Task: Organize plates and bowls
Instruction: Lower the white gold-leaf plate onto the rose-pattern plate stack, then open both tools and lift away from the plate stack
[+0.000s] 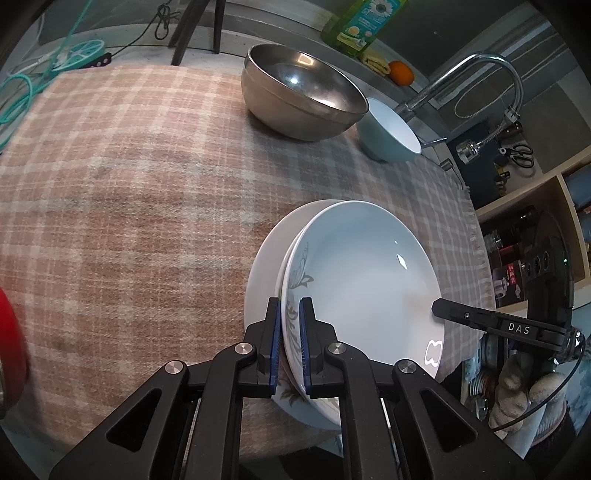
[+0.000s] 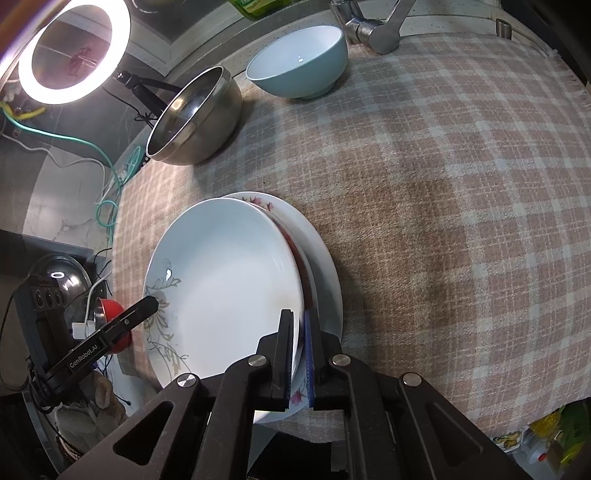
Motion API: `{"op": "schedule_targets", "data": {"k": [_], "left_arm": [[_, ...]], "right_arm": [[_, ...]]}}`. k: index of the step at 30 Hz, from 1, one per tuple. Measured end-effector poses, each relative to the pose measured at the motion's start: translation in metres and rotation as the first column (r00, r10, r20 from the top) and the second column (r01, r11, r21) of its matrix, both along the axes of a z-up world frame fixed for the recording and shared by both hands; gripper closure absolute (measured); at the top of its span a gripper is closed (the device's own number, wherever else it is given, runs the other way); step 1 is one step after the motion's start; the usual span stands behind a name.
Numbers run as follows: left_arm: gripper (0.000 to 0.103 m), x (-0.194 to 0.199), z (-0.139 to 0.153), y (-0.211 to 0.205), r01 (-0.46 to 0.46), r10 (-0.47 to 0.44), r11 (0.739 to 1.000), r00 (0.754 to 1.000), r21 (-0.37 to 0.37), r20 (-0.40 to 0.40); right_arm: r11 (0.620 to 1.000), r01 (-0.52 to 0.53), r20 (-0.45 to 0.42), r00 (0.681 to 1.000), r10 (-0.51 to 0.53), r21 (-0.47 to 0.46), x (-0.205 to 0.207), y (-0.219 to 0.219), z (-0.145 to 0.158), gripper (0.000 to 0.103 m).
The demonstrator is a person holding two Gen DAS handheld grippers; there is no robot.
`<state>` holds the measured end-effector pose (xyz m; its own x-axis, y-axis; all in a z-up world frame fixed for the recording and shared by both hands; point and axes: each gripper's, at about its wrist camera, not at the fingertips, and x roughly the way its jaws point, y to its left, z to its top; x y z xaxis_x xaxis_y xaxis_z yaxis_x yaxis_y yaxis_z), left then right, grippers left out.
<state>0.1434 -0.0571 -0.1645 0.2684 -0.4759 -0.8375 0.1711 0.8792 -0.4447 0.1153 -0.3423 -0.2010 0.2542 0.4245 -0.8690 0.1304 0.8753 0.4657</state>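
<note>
On plaid cloth (image 1: 147, 184), 2 grippers clamping plate (image 1: 362, 273)

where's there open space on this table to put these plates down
Bare cloth spreads left of the plates, in front of the steel bowl; more lies right of them, below the blue bowl. The back edge is crowded by both bowls and the tap.

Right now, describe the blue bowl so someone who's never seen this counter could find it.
Start at the plaid cloth and go to its far edge, by the faucet. Two bowls sit there; the blue bowl is the smaller one, pale blue outside and white inside, beside the larger steel bowl.
</note>
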Motion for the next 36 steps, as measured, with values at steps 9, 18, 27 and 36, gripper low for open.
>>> {"op": "schedule_targets", "data": {"k": [9, 18, 27, 36], "left_arm": [[0.091, -0.001, 0.005, 0.017, -0.011, 0.011, 1.000, 1.000, -0.005, 0.009], [0.091, 0.001, 0.006, 0.020, -0.012, 0.012, 1.000, 1.000, -0.015, 0.009], [0.087, 0.011, 0.032, 0.033, -0.023, 0.025, 0.999, 0.999, -0.047, 0.038], [0.076, 0.046, 0.048, 0.048, -0.069, 0.072, 0.996, 0.996, -0.058, 0.055]], "right_arm": [[0.999, -0.023, 0.022, 0.999, 0.024, -0.033, 0.000, 0.003, 0.000, 0.082], [0.999, -0.033, 0.017, 0.999, 0.034, -0.031, -0.003, 0.008, -0.006, 0.081], [1.000, 0.004, 0.102, 0.995, -0.001, -0.028, -0.003, -0.015, 0.031, 0.080], [0.996, 0.014, 0.208, 0.978, -0.031, 0.084, 0.035, -0.023, 0.069, 0.078]]}}
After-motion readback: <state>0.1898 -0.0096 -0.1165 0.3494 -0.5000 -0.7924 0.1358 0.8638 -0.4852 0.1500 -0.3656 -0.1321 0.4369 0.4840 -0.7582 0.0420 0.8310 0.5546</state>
